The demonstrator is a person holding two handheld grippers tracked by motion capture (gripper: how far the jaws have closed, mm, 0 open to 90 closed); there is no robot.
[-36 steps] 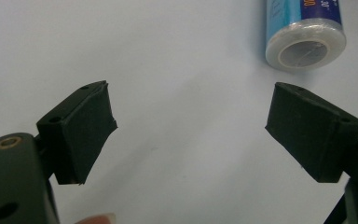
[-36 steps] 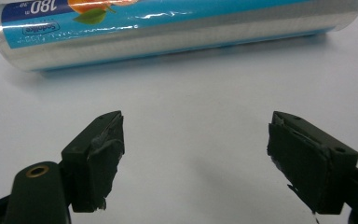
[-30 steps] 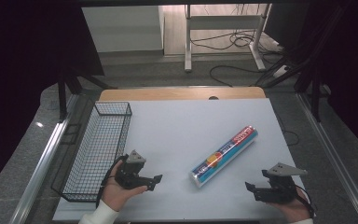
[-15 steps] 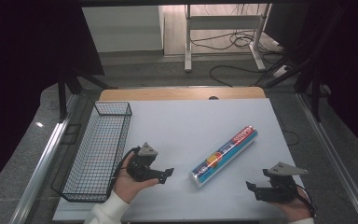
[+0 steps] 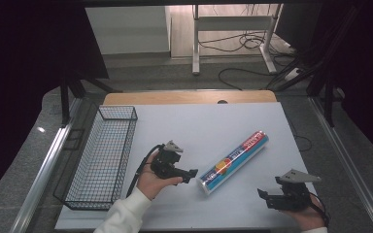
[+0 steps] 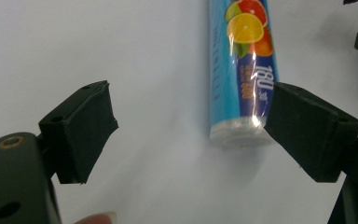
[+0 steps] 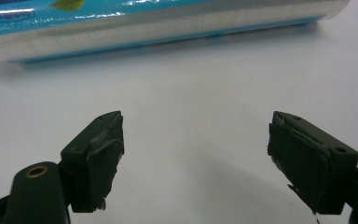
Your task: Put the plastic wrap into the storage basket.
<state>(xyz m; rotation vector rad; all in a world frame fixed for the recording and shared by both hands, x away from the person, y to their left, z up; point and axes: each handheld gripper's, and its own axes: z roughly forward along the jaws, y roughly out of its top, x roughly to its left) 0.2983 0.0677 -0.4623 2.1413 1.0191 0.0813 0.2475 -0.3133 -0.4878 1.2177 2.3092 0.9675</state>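
**Left gripper closes in on the roll's near end, both grippers empty**

High view: white surface (image 5: 194, 126) carries a wire basket (image 5: 104, 155) along its left edge and a blue printed roll (image 5: 233, 161) lying diagonally right of centre, near end toward the person, far end up and right. Left gripper (image 5: 190, 174) sits in the left hand (image 5: 150, 182), white sleeve below it, jaws pointing right at the roll's near end, just beside it, not touching as far as can be told. Right gripper (image 5: 264, 194) is low at the right corner of the surface, held by the right hand (image 5: 311, 218), grey three-cornered plate on top, jaws pointing left, apart from the roll.

Left gripper view: jaws wide open, nothing between the pads. Left gripper (image 6: 189, 135) faces the roll (image 6: 241, 70), which runs away up the frame; its flat white end cap lies near the right-hand jaw, partly overlapped by it in the picture. Orange and fruit print and "180" readable on the wrapper. A fingertip shows at the bottom edge.

Right gripper view: jaws wide open, empty. Right gripper (image 7: 196, 144) over bare white surface; the roll (image 7: 158, 23) lies crosswise along the top of the frame, side on, well clear of the jaw tips.
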